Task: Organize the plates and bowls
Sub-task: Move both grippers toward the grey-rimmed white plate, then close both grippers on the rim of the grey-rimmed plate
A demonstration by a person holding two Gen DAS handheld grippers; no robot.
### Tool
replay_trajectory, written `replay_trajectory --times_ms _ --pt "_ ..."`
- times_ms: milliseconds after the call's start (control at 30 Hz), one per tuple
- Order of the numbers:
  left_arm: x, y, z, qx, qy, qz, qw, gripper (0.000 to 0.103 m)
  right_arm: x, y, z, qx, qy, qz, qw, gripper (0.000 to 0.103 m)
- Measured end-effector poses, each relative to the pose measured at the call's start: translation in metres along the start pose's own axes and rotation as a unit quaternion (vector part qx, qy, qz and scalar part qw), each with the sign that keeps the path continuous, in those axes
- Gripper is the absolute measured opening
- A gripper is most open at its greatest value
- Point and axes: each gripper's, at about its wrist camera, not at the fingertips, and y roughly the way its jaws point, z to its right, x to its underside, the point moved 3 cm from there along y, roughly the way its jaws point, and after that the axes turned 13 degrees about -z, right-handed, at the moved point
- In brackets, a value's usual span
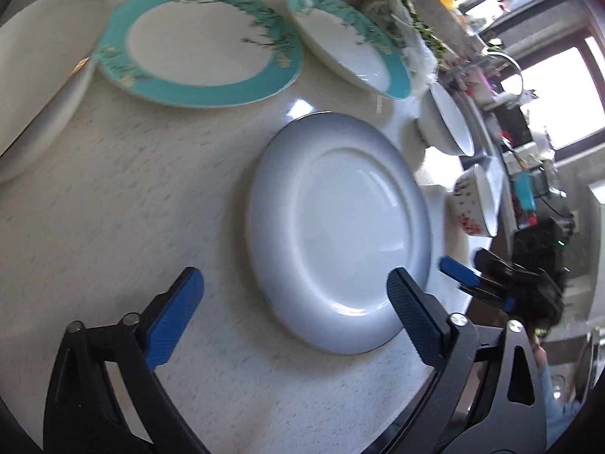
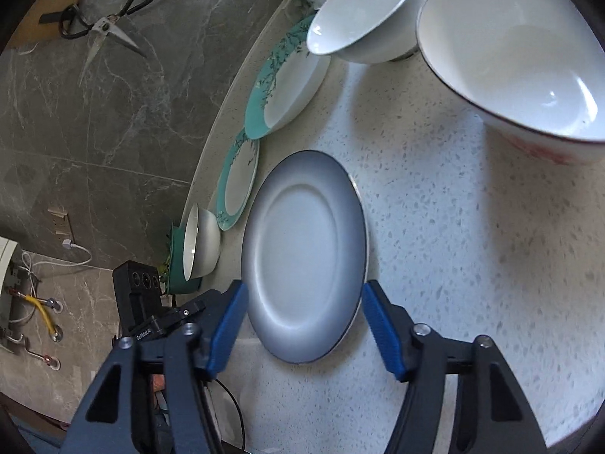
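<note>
Jaws spread at the grey plate's rim

Jaws on both tools stand apart, holding nothing. The right gripper straddles the near edge of the grey plate, one blue pad at each side of the rim at the bottom centre of its frame; whether the pads touch the rim is hard to say through the fisheye. The left gripper hangs over the counter at the plate's other side, its right-hand pad overlapping the grey plate near lower centre, its other pad over bare stone.

Further out lie two teal plates, upper left and upper centre of the left view, and two white bowls at the upper right of the right view.

The step looks like lifting the grey plate to stack it. Done well, the right tool should pinch the raised rim squarely and close gently so the glazed edge does not skid, lifting level and clear of the bowls.
</note>
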Motion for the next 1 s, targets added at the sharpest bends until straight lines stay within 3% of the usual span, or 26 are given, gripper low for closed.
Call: replay_trajectory --times_ms 133,233,367,500,633,800,867,1000 --pt "-0.021 0.01 0.002 -0.017 0.009 -0.015 0.9997 0.094 -0.011 0.0 0.009 -0.01 0.011 -0.002 1.0 0.065" --pt "-0.033 0.012 0.002 -0.003 0.013 -0.018 0.9998 0.085 -0.016 0.002 0.013 -0.014 0.016 -0.004 1.0 0.065" --pt "-0.043 0.017 0.002 0.003 0.02 -0.025 0.9995 0.085 -0.023 0.005 0.016 -0.017 0.02 -0.009 1.0 0.065" --pt "-0.023 0.026 -0.023 0.014 0.033 -0.044 0.9984 0.085 -0.03 0.01 0.017 -0.017 0.018 -0.018 1.0 0.065" --pt "-0.021 0.036 -0.025 0.023 0.047 -0.067 0.9964 0.084 -0.034 0.013 0.015 -0.016 0.011 -0.034 0.999 0.065" --pt "-0.011 0.04 -0.03 0.039 0.057 -0.09 0.9935 0.063 -0.033 0.018 0.014 -0.012 -0.004 -0.062 0.998 0.062" --pt "-0.008 0.038 -0.037 0.033 0.053 -0.095 0.9935 0.046 -0.034 0.019 0.014 -0.013 -0.003 -0.066 0.998 0.06" --pt "0.0 0.038 -0.05 0.055 0.039 -0.098 0.9929 0.04 -0.037 0.02 0.015 -0.016 0.005 -0.074 0.997 0.059"
